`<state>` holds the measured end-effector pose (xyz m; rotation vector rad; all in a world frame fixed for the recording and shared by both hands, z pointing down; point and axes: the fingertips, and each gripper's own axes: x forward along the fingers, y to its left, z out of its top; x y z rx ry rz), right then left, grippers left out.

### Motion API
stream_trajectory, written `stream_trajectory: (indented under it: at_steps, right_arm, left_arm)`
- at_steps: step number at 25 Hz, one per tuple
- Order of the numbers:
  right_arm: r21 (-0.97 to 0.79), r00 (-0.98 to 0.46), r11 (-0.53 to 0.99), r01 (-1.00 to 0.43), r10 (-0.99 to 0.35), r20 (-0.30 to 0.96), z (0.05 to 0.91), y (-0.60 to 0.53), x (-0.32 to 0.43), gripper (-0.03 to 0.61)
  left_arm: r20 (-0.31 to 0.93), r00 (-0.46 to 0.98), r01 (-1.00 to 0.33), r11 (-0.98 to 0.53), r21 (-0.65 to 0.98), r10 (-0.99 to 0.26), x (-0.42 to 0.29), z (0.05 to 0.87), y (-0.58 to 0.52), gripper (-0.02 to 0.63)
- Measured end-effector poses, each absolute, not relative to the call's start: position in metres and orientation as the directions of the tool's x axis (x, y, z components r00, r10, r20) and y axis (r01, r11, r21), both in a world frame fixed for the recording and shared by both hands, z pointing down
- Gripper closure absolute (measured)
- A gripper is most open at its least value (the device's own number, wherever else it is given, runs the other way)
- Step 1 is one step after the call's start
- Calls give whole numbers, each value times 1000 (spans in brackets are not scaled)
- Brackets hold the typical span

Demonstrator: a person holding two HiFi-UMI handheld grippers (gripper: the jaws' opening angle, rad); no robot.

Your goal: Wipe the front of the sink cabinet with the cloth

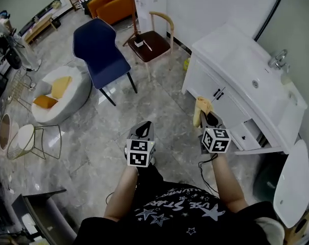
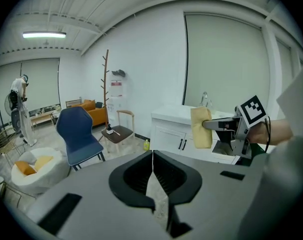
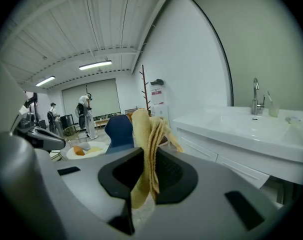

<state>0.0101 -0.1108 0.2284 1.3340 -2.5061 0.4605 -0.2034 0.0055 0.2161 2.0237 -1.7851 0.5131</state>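
right gripper [image 3: 148, 182] is clamping the folded yellow cloth [image 3: 144, 139] near the white sink cabinet front [image 1: 204, 81], not touching it. left gripper [image 2: 152, 177] is hanging empty with its jaws together. judgement: press the cloth flat and sweep in overlapping passes around the black handles [image 1: 218, 92].

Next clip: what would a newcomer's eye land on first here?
The yellow cloth draws the eye first. It is clamped in the right tool, close in front of the white sink cabinet at the right, where a lower drawer stands open. The left tool is shut on nothing above the grey floor, and a blue chair stands farther off at the left.
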Motion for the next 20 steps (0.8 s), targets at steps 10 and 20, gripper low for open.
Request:
stream_trajectory:
  at_steps: [10,20]
  right_arm:
    - [-140,-575,564,-814,-748,332,209,-26,123,515]
    - [-160,-630,615,-772,-707,320,211,41,173,515]
  left_arm:
    - [479,81,-996,-92,1,-874,-98,197,88,591]
    - [498,30,-999,-36,-2,-867,-40,194,177,591]
